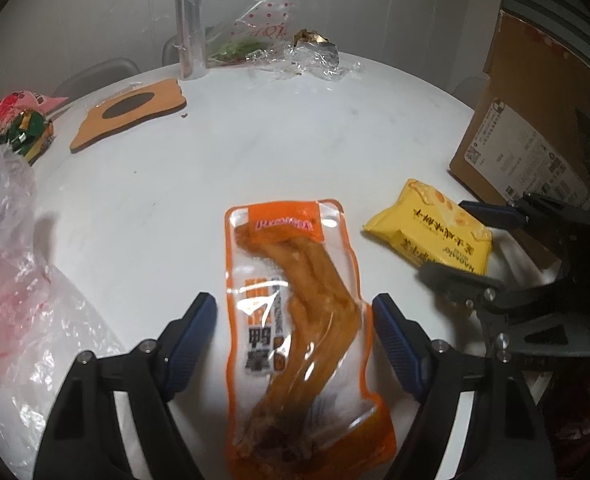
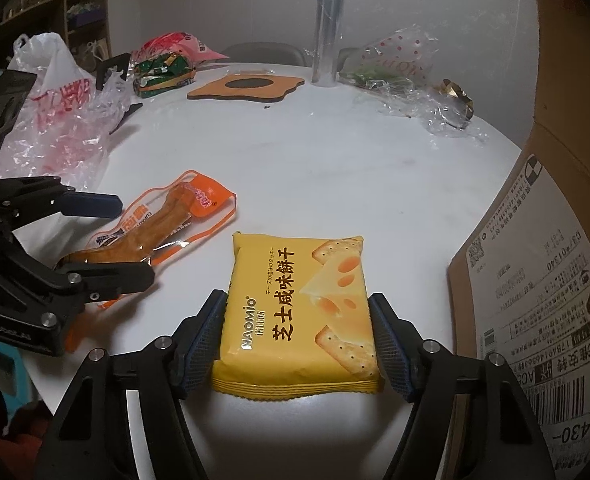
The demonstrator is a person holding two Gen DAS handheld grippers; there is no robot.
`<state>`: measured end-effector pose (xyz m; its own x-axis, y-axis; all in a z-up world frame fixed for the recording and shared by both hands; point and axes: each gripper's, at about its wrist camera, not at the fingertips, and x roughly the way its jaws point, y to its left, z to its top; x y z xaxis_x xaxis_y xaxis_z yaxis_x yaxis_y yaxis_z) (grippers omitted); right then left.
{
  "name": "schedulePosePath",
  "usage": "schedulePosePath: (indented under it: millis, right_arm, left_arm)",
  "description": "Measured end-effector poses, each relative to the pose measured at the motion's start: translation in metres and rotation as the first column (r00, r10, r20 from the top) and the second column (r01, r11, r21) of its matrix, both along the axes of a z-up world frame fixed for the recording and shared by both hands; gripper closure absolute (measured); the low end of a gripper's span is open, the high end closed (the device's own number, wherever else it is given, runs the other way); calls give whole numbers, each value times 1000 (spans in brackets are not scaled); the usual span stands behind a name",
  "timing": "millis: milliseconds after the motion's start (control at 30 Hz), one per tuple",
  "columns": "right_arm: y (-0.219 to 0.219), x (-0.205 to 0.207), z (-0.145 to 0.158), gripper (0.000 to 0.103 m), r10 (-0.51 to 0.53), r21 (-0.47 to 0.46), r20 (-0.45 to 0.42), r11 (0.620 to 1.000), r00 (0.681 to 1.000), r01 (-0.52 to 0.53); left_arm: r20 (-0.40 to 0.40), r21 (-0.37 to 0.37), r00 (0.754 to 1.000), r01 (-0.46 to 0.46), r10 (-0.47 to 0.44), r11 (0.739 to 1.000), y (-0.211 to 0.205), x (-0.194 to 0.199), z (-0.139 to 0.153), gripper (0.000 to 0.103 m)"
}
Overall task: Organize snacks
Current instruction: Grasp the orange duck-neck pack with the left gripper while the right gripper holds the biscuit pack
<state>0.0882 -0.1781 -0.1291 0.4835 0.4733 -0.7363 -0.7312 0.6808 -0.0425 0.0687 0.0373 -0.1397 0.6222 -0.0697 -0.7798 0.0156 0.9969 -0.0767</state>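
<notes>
— Near the table's front edge, between our two grippers' reach, we have both snacks: the square yellow foil packet of cheese crackers (image 2: 297, 316) lies flat on the round white table (image 2: 335, 168), just beside the tall brown cardboard box (image 2: 535, 280) at the right edge.

— And the right gripper (image 2: 297, 344)?

— Its blue pads (image 2: 205, 344) sit against the packet's two side edges, so we judge it closed onto the packet, though how firmly we cannot tell. The packet looks light and puffy, its foil slick, and the crackers inside are brittle. We should hold it across the sides, low and gently, rather than squeeze the face.

— The other snack?

— The long orange-edged clear vacuum pouch of braised meat (image 1: 295, 320) lies lengthwise to the left of the crackers. The left gripper (image 1: 295, 340) straddles it with fingers spread wide, neither pad touching. It seems denser, limp and slippery; we would pinch across its thick middle, since the thin sealed rim would likely slide out.

— Further out?

— At the left edge, a crumpled translucent plastic bag with red print (image 2: 55, 112) and a green-and-pink snack bag (image 2: 163, 68). Toward the far edge, an orange egg-shaped coaster (image 2: 247, 86), a plastic-wrapped metal cylinder (image 2: 329, 24) and a crinkled dotted cellophane wrapper (image 2: 395, 64).
</notes>
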Motion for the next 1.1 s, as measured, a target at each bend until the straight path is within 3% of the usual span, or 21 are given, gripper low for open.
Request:
schedulePosePath:
  millis: [367,700,1100]
  right_arm:
    - [4,1,1,37,20,4,-3,1000,1000,-20]
    - [2,0,3,37,17,21,-1,1000,1000,-17]
    - [1,-12,28,37,7,56,47,998,999,-10]
  left_arm:
    - [7,20,1000,11,-11,1000,-2,12,0,32]
    - [21,-18,1000,10,-10,1000,3,8,2,33]
    - [117,-22,993,12,-10,1000,8,-8,25,33]
